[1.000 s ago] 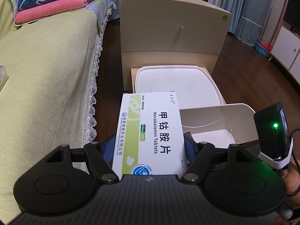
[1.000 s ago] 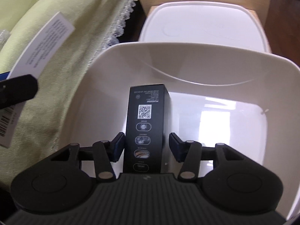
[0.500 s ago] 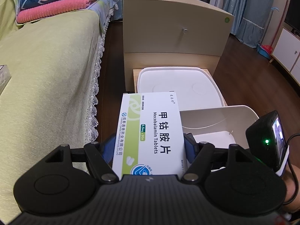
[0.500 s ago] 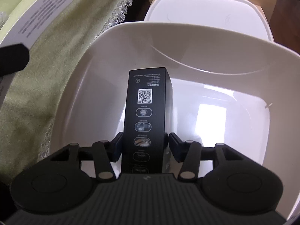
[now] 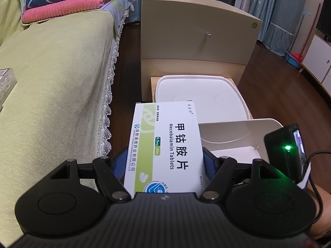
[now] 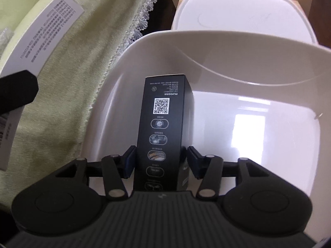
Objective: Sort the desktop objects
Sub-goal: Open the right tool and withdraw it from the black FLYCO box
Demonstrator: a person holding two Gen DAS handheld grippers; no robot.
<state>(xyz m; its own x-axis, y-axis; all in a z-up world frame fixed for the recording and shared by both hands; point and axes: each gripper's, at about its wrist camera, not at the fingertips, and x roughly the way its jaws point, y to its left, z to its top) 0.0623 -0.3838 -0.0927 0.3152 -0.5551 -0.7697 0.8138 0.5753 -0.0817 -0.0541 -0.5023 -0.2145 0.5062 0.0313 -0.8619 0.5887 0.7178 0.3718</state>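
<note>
tablet box (image 5: 165,144): white, green stripe | slim box (image 6: 163,132): black | bin (image 6: 269,62): white | bedspread (image 5: 58,95): pale green

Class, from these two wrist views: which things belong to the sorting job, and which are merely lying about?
Part of the job:
- white tablet box in left claw
- black carton between the pads of right claw
- white bin
- bin lid

Lying about:
- folded blankets
- green bedspread
- wooden cabinet

Green-covered bed (image 5: 53,95) beside a beige nightstand (image 5: 196,31) on dark wood floor (image 5: 279,86).
</note>
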